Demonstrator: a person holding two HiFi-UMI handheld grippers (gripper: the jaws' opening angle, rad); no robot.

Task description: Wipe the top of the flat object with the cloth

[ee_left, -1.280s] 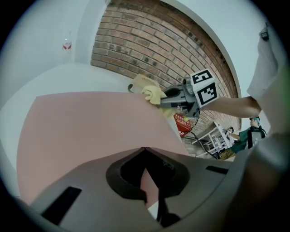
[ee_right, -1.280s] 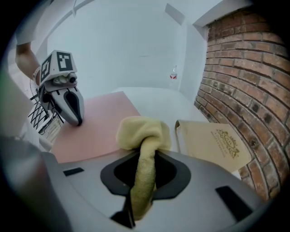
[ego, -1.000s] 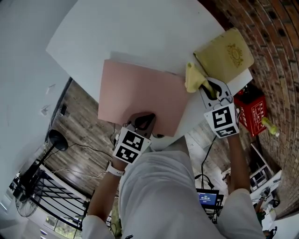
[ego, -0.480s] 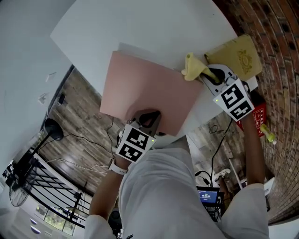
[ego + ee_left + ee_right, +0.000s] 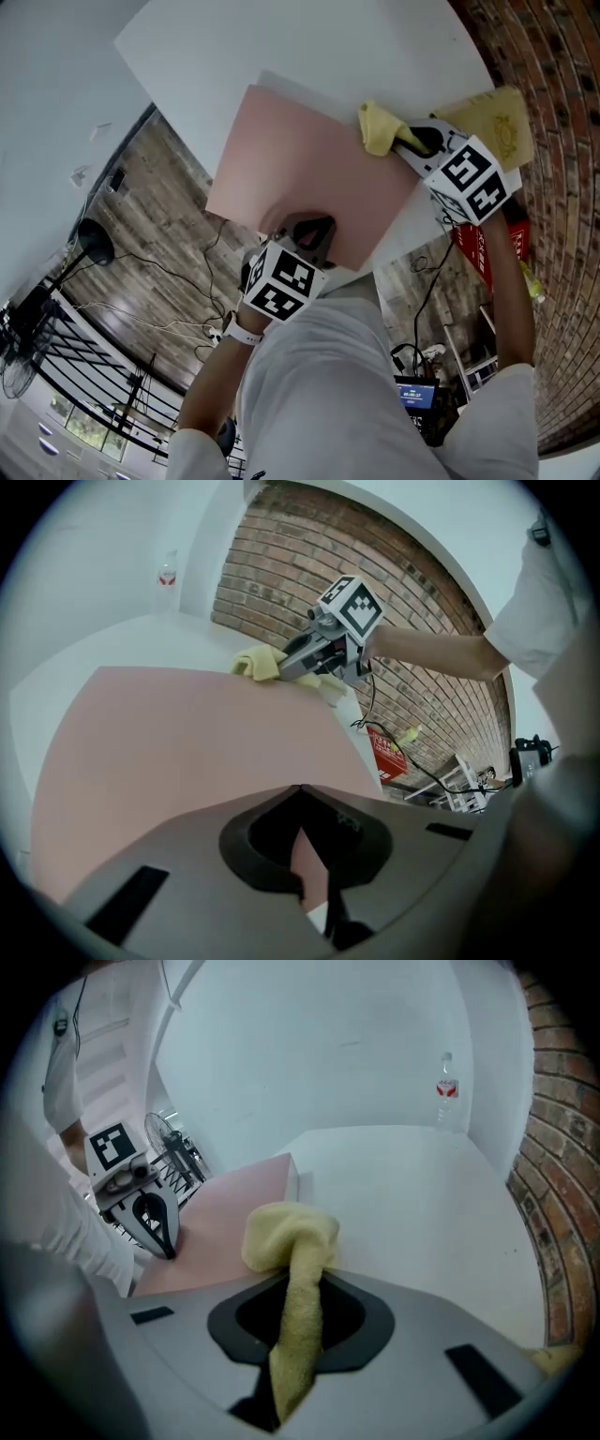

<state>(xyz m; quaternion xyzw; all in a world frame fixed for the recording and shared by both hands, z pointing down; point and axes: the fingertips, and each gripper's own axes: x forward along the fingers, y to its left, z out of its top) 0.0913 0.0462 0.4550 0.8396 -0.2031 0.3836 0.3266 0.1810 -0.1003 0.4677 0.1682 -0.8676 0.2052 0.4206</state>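
Just carried the cloth (image 5: 377, 127) onto the flat sheet's (image 5: 300, 169) far right corner; wiping judged barely begun.
Head view: swung the right tool (image 5: 408, 142), clamped on the yellow cloth, away from the tan pouch (image 5: 497, 117) at the desk's (image 5: 281, 47) right edge and over the pink sheet, thin, matte, rectangular, overhanging the desk's near edge; kept the left tool (image 5: 309, 232) at that near edge. Left gripper view: shows the left tool (image 5: 314, 855) pinched shut on the smooth sheet (image 5: 187, 733), bunched cloth (image 5: 255, 661) at the far corner. Right gripper view: shows soft, nubbly cloth (image 5: 292, 1241) squeezed between closed jaws, its wad meeting the sheet (image 5: 234, 1208) corner.
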